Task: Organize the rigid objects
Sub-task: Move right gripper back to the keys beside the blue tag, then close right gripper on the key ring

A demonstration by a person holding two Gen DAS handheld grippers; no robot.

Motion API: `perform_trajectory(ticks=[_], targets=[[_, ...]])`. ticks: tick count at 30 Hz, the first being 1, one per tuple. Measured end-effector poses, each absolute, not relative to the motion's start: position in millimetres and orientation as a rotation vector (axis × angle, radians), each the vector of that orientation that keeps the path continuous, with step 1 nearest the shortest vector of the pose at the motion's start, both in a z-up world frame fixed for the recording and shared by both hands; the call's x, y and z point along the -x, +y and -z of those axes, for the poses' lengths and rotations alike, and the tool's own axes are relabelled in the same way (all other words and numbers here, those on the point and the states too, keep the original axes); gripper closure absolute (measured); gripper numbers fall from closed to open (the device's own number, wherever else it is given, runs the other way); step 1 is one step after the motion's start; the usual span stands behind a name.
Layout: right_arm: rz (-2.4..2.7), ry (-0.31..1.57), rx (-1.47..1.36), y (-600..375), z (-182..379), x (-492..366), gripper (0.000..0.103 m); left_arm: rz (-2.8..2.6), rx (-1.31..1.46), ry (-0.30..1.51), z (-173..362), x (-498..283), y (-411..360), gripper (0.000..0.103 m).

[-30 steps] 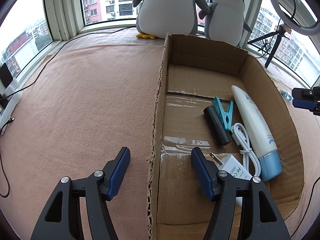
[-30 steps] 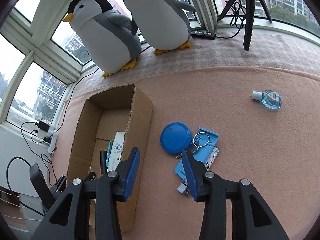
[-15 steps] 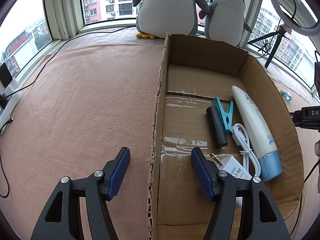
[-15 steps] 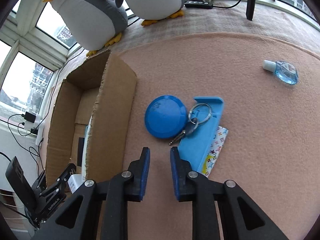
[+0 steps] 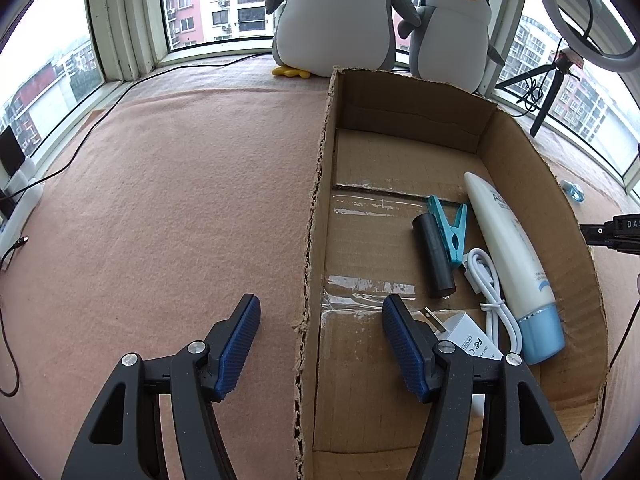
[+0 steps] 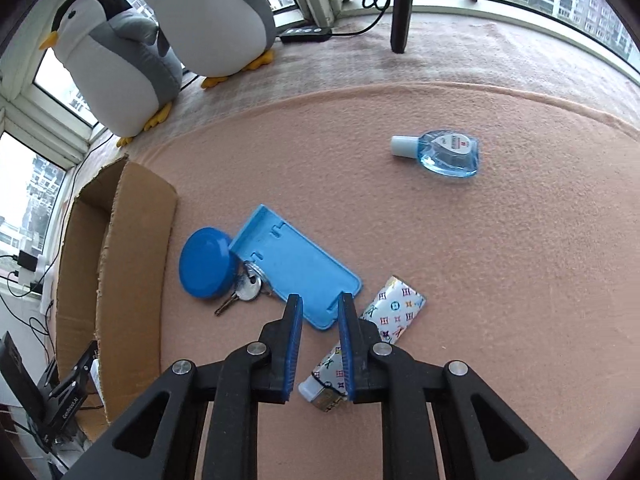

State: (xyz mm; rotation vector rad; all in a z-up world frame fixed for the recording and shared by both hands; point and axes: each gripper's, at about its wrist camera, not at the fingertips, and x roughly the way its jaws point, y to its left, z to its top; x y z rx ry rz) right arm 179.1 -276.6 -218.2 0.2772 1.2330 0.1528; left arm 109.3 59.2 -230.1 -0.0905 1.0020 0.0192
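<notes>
Several rigid items lie on the pink felt worktop: a blue plastic tray, a round blue lid, keys, a patterned lighter and a small blue bottle. The right claw is narrowed, its jaws a small gap apart around the tray's near edge, contact unclear. The left claw gapes wide, straddling the cardboard box wall. Two plush penguins sit by the windows.

- Cardboard box, open-topped, holds a white tube, black cylinder, teal clothespin, white cable and charger plug.
- Outside on the pink felt: blue round lid, keys (partly on the blue tray), patterned lighter, clear blue bottle.
</notes>
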Motion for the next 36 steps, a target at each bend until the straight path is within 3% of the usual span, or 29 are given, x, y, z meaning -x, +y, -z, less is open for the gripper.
perform_trajectory(ticks=[5,8,36], targets=[[-0.142,1.205,-0.314,-290,214,-175,0.088,-0.020,0.092,1.001,230,-109,60,0.036],[-0.163,1.183,-0.158,-273,204,-175,0.084,-0.020,0.091,1.000,230,-110,59,0.036],[-0.269,1.170,-0.012,-220,212,-196,0.084,-0.021,0.090,0.999,230,-109,59,0.035]])
